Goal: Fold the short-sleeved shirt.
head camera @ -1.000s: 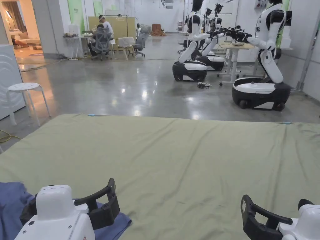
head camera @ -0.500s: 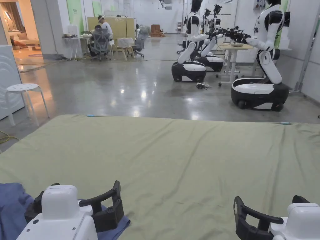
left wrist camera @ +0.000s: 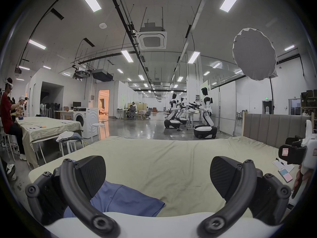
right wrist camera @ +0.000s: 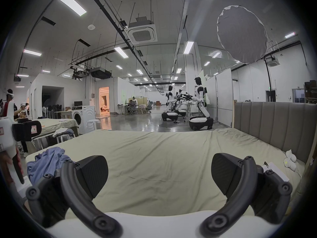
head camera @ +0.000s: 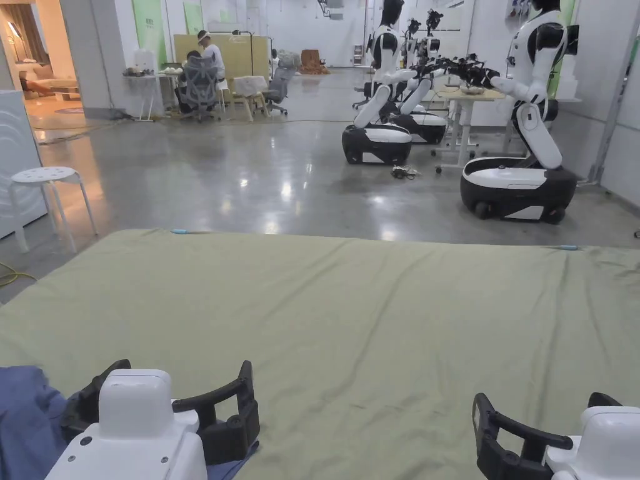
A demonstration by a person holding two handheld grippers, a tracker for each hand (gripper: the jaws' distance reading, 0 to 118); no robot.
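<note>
We hold the left gripper [left wrist camera: 157, 178] with jaws spread wide, low over the blue shirt [left wrist camera: 123, 198], which lies crumpled at the near left corner of the green bed [head camera: 350, 312]. Our right gripper [right wrist camera: 159, 173], jaws also wide apart, hovers over bare sheet, well apart from the shirt.

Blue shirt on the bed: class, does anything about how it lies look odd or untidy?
Yes. The blue shirt lies crumpled in a heap at the left edge of the green sheet, not spread flat. Nothing else stands out.
</note>
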